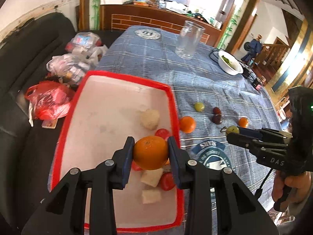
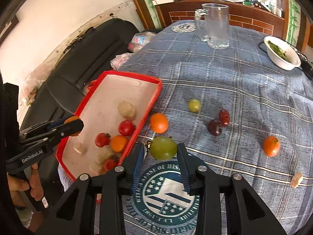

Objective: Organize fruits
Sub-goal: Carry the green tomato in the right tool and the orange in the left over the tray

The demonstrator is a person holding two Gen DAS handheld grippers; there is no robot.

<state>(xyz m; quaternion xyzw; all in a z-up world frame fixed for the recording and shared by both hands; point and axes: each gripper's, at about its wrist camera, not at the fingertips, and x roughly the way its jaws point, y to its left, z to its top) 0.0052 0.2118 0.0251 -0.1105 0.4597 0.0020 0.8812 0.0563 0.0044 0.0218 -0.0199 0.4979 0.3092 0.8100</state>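
Fruit lies scattered over a blue checked tablecloth (image 2: 244, 90), part of it already in a red-rimmed tray (image 1: 82, 105) at the table's left edge. The left gripper (image 1: 150, 152) hangs over the near end of that tray with its two fingers pressed against the sides of an orange (image 1: 151, 152), which is lifted clear of the tray floor. Beneath and around it in the tray sit red tomatoes (image 2: 126, 127), another small orange (image 2: 119, 143) and some pale chunks (image 2: 126, 108).

The right gripper (image 2: 160, 150) is out over the cloth just right of the tray, its fingers closed on a green grape (image 2: 163, 148) with a bit of stem showing at its left.

On the cloth itself lie one orange (image 2: 158, 123) just beside the tray's rim, a second green grape (image 2: 194, 105), two dark red grapes (image 2: 218, 122) touching each other, one more orange (image 2: 271, 146) farther right and a pale chunk (image 2: 297, 179) near the edge. A glass mug (image 2: 216, 25) and a white bowl (image 2: 281, 53) stand at the far side.
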